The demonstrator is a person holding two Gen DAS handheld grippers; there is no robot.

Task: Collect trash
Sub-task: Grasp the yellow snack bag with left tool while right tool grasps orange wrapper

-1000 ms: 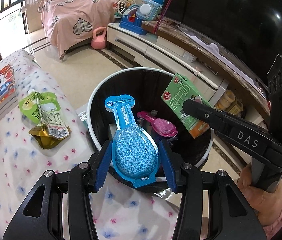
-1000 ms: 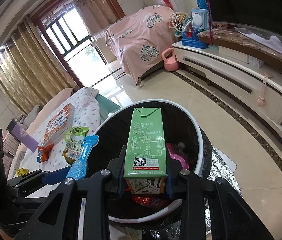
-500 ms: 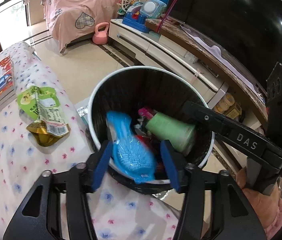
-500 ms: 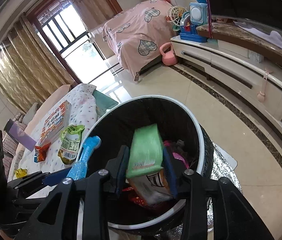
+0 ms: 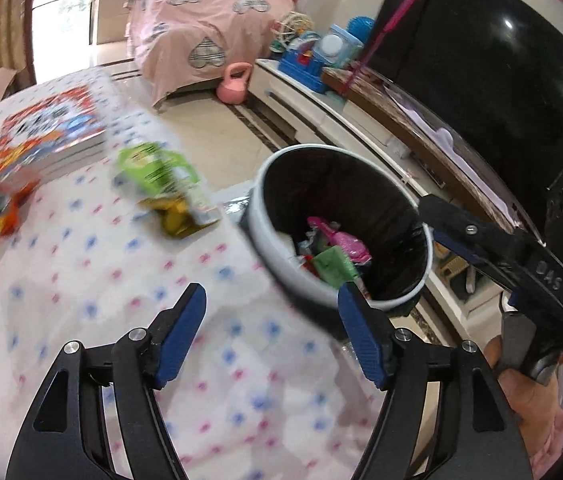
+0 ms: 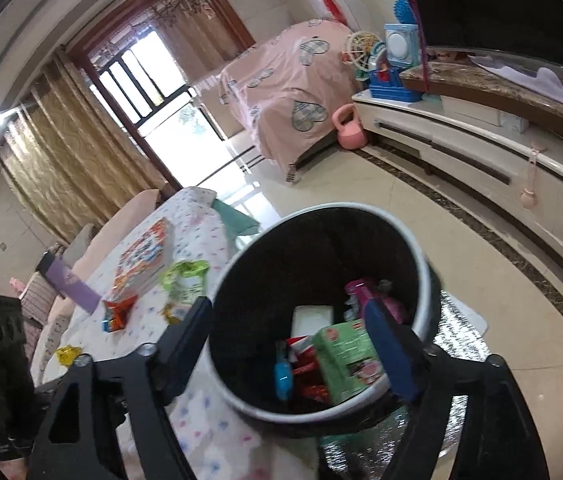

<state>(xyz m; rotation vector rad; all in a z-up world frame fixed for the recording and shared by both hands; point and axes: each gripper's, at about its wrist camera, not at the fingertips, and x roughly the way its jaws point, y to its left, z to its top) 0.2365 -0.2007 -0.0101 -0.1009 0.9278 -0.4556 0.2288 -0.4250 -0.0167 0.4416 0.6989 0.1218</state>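
Left wrist view shows the left tool (image 5: 271,326) pitched downward over the spotted cloth of the bench (image 5: 81,280), its blue-padded jaws standing wide apart with nothing between them; they have just been opening. Its right-hand pad overlaps the near rim of the trash bin (image 5: 277,248), which stands just beside the bench edge. At the right edge of this view the right tool (image 5: 481,236) reaches in over the far side of the bin, and the person's hand (image 5: 529,396) grips its handle from below.

Right wrist view has the right tool (image 6: 289,344) angled down at the bin's mouth (image 6: 421,280), jaws spread wide and holding nothing, also just opened. The left tool's black body (image 6: 1,360) sits at the left edge.

Inside the bin lie the green milk carton (image 6: 345,356), tipped on its side against the near wall, the blue refill pouch (image 6: 282,378) beside it, a pink wrapper (image 6: 361,290) further back, a white piece and some red wrappers. Still on the bench are a green snack pouch (image 5: 157,172) with a gold packet (image 5: 173,220) touching it, an orange wrapper (image 5: 9,208) near a stack of picture books (image 5: 49,128), and a small yellow scrap (image 6: 66,354) close to the left tool.
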